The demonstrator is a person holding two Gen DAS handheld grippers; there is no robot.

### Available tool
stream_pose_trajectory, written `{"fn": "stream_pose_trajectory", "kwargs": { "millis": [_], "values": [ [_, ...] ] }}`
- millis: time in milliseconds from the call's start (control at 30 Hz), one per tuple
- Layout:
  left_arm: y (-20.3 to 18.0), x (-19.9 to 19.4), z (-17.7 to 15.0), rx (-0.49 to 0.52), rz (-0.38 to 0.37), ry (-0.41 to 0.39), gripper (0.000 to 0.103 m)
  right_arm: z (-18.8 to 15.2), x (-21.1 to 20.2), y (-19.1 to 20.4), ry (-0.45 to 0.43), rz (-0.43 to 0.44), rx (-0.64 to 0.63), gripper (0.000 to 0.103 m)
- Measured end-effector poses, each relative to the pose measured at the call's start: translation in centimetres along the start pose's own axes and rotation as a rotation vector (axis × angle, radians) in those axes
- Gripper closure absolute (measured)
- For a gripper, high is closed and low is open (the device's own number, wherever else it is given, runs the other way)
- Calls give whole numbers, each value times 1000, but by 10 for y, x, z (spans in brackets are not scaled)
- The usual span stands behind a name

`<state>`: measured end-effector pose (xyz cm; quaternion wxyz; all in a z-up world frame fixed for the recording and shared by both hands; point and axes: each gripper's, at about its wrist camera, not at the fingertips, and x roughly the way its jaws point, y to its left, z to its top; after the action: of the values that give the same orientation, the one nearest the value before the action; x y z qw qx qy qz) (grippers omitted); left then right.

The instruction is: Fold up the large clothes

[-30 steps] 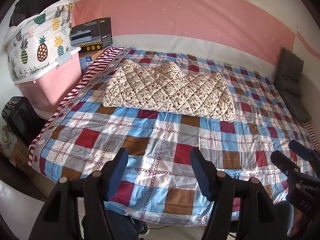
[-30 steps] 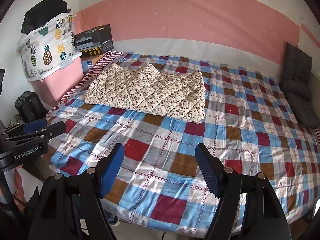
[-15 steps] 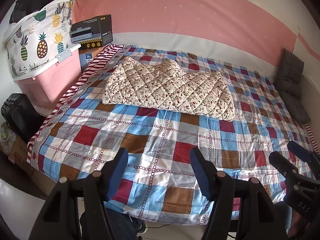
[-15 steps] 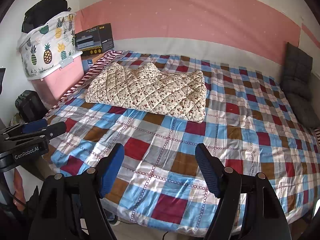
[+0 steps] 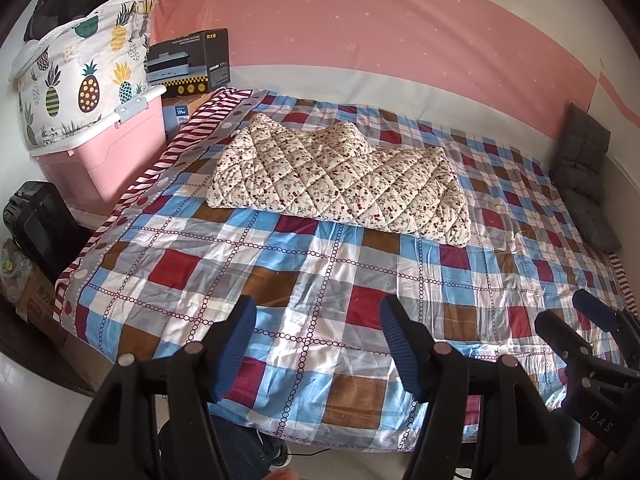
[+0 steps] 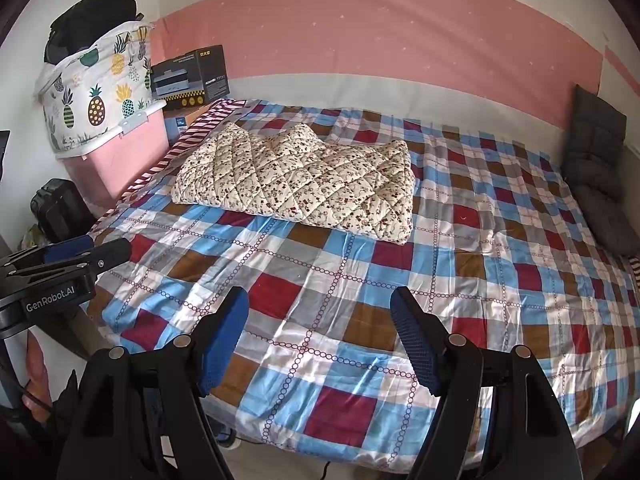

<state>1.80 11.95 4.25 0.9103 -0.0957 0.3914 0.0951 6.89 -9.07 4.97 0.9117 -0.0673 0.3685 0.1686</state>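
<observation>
Quilt (image 5: 340, 184) in floral print lies folded at the far side of the plaid bedsheet (image 5: 320, 300), well beyond the left gripper (image 5: 316, 336) and right gripper (image 6: 320, 336), both spread and empty; soft, bulky, probably best pinched at corners.

the checked bedspread (image 6: 360, 280) lies bare up front; only the folded floral quilt (image 6: 296, 184) blocks the far left.
</observation>
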Motion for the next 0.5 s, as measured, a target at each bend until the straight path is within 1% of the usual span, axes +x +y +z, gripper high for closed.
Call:
{"fn": "stream_pose_trajectory", "kwargs": {
  "millis": [500],
  "values": [
    [-3,6,-1,-5,-20,35,37,0,0,1,1,0,-1,30]
  ]
}}
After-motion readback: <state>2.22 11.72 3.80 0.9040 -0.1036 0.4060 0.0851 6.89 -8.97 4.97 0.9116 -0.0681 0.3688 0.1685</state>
